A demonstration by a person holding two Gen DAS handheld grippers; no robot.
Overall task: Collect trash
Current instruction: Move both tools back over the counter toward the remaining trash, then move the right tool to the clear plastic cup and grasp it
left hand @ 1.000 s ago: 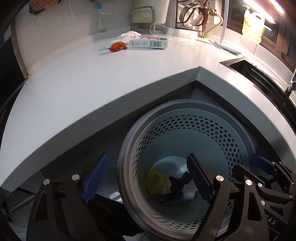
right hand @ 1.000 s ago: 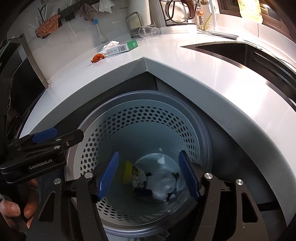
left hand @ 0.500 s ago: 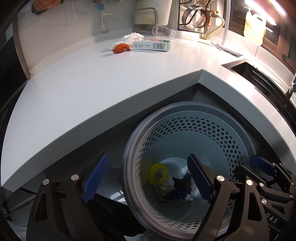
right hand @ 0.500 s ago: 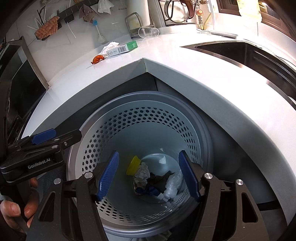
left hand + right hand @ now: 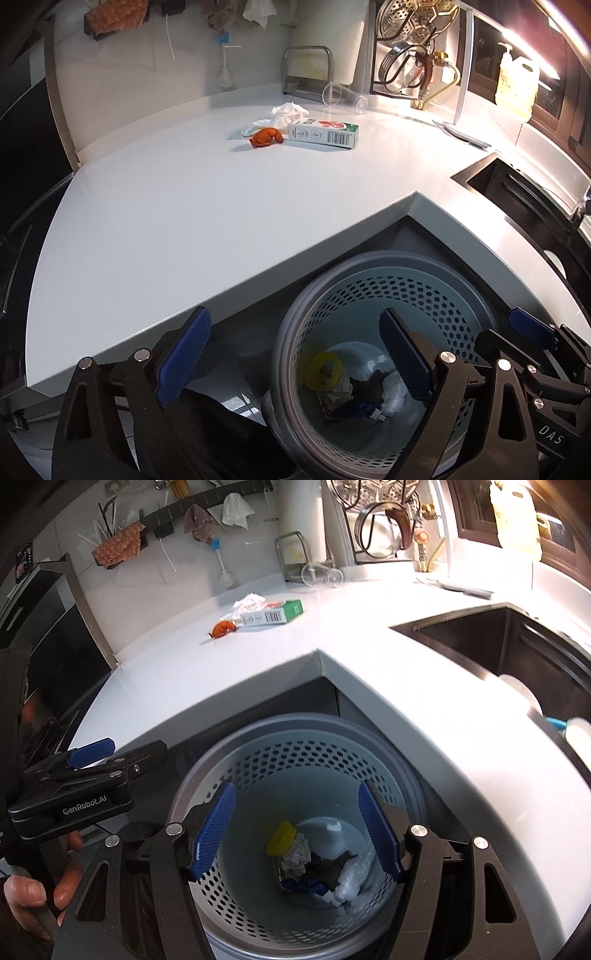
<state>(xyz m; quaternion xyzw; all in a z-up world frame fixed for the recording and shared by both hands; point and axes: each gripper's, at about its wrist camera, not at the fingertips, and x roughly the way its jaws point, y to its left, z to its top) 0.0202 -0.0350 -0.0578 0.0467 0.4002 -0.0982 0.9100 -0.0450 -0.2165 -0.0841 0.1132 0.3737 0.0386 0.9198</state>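
A grey bin with a perforated wall (image 5: pixel 406 291) (image 5: pixel 295 753) stands on the floor in the counter's corner. At its bottom lie a yellow lid (image 5: pixel 325 367) (image 5: pixel 282 838), crumpled paper, a blue scrap and clear plastic. On the counter sit an orange wrapper (image 5: pixel 266 136) (image 5: pixel 222 628), a white tissue (image 5: pixel 290 110) (image 5: pixel 249 601) and a green-and-white carton (image 5: pixel 325 133) (image 5: pixel 271 614). My left gripper (image 5: pixel 294 311) (image 5: pixel 88 771) hangs over the bin's left rim, its jaws opening with nothing between them. Over the bin's mouth my right gripper (image 5: pixel 297 786) (image 5: pixel 532 328) stands open and holds nothing.
A clear plastic cup (image 5: pixel 343 98) (image 5: pixel 319 575) lies on its side at the back of the white counter (image 5: pixel 184 206). To the right is a dark sink (image 5: pixel 498 646). A metal rack and a soap bottle (image 5: pixel 517 86) line the back wall. A hand (image 5: pixel 26 893) grips the left tool.
Both grippers have risen away from the bin, which now sits lower and smaller in view, with more counter showing. The left jaws stand a little wider.
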